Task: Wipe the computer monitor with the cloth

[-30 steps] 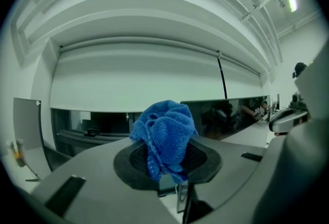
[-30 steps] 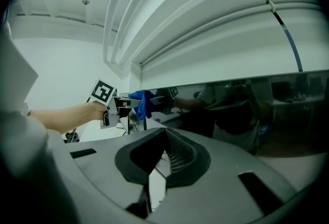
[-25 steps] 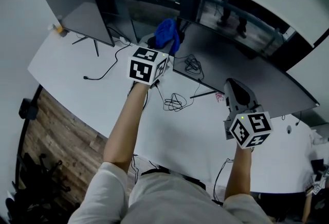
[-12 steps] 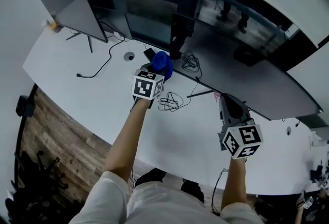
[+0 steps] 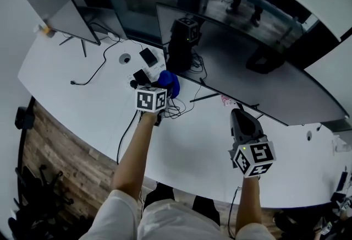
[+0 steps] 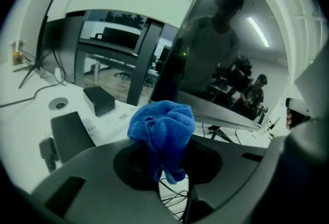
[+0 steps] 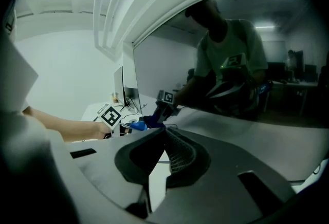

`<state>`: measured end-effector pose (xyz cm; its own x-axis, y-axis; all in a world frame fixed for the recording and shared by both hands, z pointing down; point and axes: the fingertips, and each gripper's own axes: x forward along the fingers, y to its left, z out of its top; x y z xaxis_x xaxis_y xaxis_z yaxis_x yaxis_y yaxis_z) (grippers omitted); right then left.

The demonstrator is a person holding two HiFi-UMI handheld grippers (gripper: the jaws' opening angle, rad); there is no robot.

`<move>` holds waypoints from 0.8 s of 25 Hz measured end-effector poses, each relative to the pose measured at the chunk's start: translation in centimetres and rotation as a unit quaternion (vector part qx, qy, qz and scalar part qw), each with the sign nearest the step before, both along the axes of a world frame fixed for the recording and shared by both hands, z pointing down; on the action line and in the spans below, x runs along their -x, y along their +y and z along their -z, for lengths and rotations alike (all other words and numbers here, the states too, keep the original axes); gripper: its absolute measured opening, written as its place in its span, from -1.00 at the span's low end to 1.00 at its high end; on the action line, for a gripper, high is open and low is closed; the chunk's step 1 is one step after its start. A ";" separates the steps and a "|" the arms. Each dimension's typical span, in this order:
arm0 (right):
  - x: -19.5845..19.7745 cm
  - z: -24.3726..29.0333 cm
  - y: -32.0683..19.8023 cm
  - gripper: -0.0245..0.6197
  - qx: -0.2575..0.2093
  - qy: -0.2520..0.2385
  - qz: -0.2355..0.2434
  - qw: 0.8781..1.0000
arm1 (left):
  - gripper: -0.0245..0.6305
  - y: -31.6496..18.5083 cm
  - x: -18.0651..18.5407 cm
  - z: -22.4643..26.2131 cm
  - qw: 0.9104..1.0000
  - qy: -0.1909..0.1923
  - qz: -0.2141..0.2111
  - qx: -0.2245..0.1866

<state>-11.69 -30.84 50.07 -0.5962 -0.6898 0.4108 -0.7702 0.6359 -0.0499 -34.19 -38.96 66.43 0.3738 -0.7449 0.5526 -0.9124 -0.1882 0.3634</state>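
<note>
A crumpled blue cloth (image 6: 162,128) is pinched in my left gripper (image 6: 163,153), which is shut on it. In the head view the cloth (image 5: 169,83) hangs low over the white desk (image 5: 82,90), just in front of the wide curved monitor (image 5: 258,76) and its black stand (image 5: 183,41). The dark screen (image 6: 226,58) shows reflections of me. My right gripper (image 5: 238,116) is shut on nothing, held over the desk below the monitor's right half. In the right gripper view its jaws (image 7: 165,134) meet at the tips, with the screen (image 7: 247,63) above and the cloth (image 7: 136,126) at the left.
A second, smaller monitor (image 5: 60,10) stands at the far left. Loose black cables (image 5: 176,108), a small black box (image 6: 97,99), a flat black device (image 6: 69,133) and a cable grommet (image 5: 125,59) lie on the desk near the stand. Wooden floor (image 5: 60,151) shows beyond the desk's near edge.
My left gripper has drawn back from the monitor and come down toward the desk with the cloth still in it. The right gripper stays about where it was.
</note>
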 end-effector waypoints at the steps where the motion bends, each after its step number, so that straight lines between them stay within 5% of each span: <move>1: -0.5 -0.3 0.2 -0.88 0.002 0.000 0.000 1.000 | -0.60 0.1 -1.0 -0.4 1.000 0.009 -0.008 0.000; 9: -7.3 -2.8 1.8 -0.88 0.015 -0.002 -0.024 1.000 | -0.60 0.5 -9.6 -0.1 0.996 0.069 -0.046 -0.033; 20: -19.7 -3.5 4.1 -0.88 0.007 0.000 -0.057 0.998 | -0.60 1.8 -23.8 0.1 0.993 0.063 -0.093 -0.044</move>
<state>7.98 -26.72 53.60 -0.5136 -0.7478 0.4209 -0.8378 0.5430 -0.0576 -10.38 -37.16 66.31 0.5710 -0.6998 0.4292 -0.8075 -0.3846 0.4472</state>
